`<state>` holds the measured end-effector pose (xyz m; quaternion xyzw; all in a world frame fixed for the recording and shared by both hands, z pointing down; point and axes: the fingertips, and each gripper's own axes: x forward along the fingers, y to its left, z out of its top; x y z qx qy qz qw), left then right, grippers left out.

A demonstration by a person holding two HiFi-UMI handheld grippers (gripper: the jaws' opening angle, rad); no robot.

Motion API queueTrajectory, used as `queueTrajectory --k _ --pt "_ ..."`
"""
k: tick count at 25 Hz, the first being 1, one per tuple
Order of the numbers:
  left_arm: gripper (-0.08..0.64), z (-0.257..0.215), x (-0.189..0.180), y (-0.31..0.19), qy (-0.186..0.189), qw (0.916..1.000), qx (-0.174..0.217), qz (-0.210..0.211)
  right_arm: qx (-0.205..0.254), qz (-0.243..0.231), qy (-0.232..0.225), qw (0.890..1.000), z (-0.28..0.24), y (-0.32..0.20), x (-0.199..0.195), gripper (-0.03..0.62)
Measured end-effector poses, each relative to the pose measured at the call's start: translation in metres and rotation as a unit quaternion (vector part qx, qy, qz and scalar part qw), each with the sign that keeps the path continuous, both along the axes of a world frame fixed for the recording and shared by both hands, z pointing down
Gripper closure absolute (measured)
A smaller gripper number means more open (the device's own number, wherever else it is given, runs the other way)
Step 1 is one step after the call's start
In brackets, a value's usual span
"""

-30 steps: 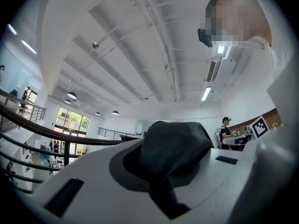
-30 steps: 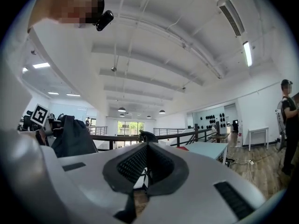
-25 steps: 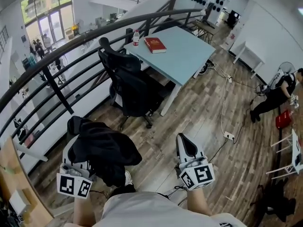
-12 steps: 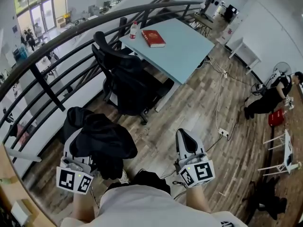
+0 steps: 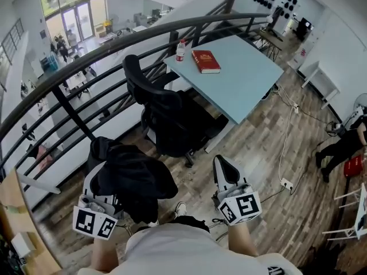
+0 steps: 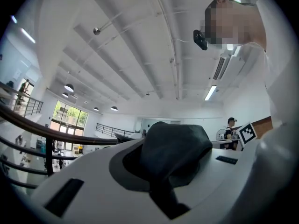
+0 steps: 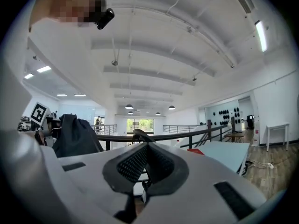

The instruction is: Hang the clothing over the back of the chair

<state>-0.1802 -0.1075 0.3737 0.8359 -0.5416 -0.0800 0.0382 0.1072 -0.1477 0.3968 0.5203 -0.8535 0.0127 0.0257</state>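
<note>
Left tool [image 5: 102, 183] clenched on the bunched black clothing [image 5: 136, 179] at lower left, right tool [image 5: 223, 168] pinched shut on nothing, chair [image 5: 166, 110] well apart at centre: with this one-sided grip, the bundle could likely sag, snag the headrest or slide off.

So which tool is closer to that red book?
Right. The right tool sits short of the red book; the left tool, gripping black clothing, is farther left.

right gripper [image 7: 146, 149] jaws together, dark clothing [image 7: 74, 135] at left
</note>
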Motion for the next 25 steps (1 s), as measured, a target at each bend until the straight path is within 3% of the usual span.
queueTrajectory --k 6,15,25 --pt "0.512 -0.009 0.003 -0.014 -0.008 0.9980 0.007 -0.063 0.022 -0.062 -0.007 0.998 -0.013 -0.044 -0.007 0.575" --pt "0.512 -0.008 0.002 -0.032 0.001 0.9937 -0.014 -0.112 -0.010 -0.084 -0.030 0.996 0.010 -0.061 0.000 0.575" --pt "0.512 -0.015 0.009 -0.036 -0.032 0.9929 -0.004 -0.114 -0.012 -0.107 -0.042 0.993 0.012 -0.064 -0.016 0.575"
